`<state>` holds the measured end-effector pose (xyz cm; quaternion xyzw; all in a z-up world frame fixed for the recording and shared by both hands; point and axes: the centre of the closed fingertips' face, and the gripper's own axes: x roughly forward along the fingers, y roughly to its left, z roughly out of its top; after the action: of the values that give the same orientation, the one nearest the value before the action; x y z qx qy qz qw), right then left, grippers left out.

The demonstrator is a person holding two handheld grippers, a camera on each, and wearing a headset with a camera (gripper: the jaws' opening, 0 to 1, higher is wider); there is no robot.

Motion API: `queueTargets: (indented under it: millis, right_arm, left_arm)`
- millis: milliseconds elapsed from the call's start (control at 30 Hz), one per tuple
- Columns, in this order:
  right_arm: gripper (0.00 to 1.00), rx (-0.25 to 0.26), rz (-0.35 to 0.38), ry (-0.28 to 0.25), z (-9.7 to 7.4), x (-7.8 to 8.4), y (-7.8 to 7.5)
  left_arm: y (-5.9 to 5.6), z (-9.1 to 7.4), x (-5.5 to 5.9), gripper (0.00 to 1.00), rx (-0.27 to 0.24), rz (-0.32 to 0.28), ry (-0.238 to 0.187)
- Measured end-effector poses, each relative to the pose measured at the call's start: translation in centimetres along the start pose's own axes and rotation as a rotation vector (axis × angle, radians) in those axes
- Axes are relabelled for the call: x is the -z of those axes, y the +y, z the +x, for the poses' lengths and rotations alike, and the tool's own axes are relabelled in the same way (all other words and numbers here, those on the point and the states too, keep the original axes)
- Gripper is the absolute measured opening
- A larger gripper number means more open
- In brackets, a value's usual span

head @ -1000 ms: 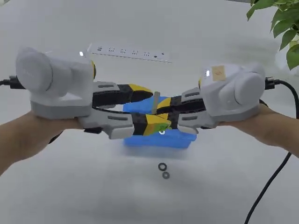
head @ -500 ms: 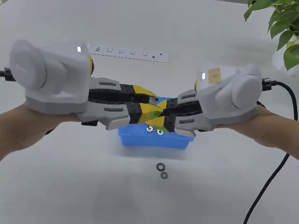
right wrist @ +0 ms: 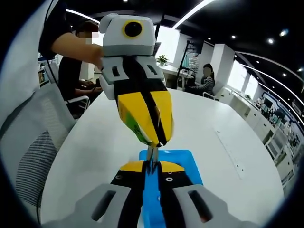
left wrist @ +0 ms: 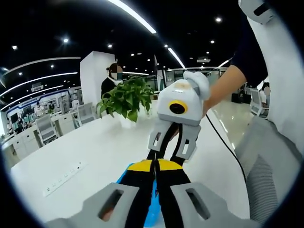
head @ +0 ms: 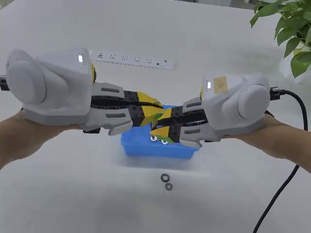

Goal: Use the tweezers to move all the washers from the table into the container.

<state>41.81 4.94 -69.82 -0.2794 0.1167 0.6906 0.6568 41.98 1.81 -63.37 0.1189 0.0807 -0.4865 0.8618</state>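
Note:
Two grippers meet tip to tip above a blue container (head: 146, 148). My right gripper (right wrist: 151, 164) is shut on thin metal tweezers (right wrist: 151, 156), which rise from its yellow jaws. My left gripper (head: 156, 105) comes in from the left with its jaws shut, its tip against the tweezers' far end. Whether it grips them I cannot tell. In the left gripper view my left gripper (left wrist: 155, 167) points at the right one. Two washers (head: 160, 140) lie inside the container. Two more washers (head: 166, 182) lie on the white table in front of it.
A white power strip (head: 131, 60) lies at the back of the table. A green plant (head: 286, 34) stands at the far right. A black cable (head: 286, 189) trails from the right gripper. Chairs and people sit beyond the table in the gripper views.
The grey tweezer end that stood up between the tips a second ago is now hidden. The gripper tips have lifted slightly, uncovering the washers in the container.

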Motion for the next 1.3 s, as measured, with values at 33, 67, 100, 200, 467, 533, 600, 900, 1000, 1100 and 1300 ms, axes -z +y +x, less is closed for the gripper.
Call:
queueTargets:
  millis: [33,67,100,200,467,533,600,900,1000,1100,1300]
  right_arm:
    - [0.12,0.002,0.002,0.000,0.0,0.0,0.0]
    - [0.12,0.005,0.004,0.000,0.0,0.0,0.0]
    - [0.12,0.006,0.005,0.001,-0.1,0.0,0.0]
    - [0.13,0.011,0.026,-0.002,-0.3,0.1,0.0]
    - [0.20,0.042,0.084,-0.008,-1.6,0.8,-0.6]
    - [0.25,0.048,0.116,-0.022,-2.1,0.7,-0.5]
    - [0.27,0.057,0.148,-0.047,-2.6,0.6,-0.2]
    - [0.42,0.164,0.341,-0.196,-5.3,-0.2,1.1]
    - [0.45,0.183,0.368,-0.208,-6.4,0.6,2.3]
    - [0.47,0.189,0.387,-0.177,-6.8,1.9,3.6]
    - [0.49,0.190,0.426,-0.158,-7.5,3.7,5.5]
  left_arm:
    - [0.1,0.0,0.0,0.05,-0.003,0.005,0.002]
    - [0.2,0.0,0.0,0.05,-0.005,0.007,0.004]
    - [0.3,0.0,0.0,0.05,-0.009,0.013,0.008]
    - [0.3,0.0,-0.1,0.05,-0.009,0.019,0.011]
    - [0.8,-0.1,-0.9,0.05,-0.037,0.037,0.000]
    - [0.9,-0.2,-1.2,0.05,-0.045,0.041,-0.006]
    - [0.9,-0.4,-1.4,0.05,-0.052,0.047,-0.012]
    - [-0.8,-0.7,-1.8,0.05,-0.063,0.034,-0.035]
    - [-2.0,-0.7,-1.5,0.05,-0.053,0.023,-0.034]
    - [-2.6,-0.9,-1.0,0.05,-0.054,0.013,-0.029]
    - [-3.5,-1.3,-0.6,0.05,-0.060,-0.001,-0.024]
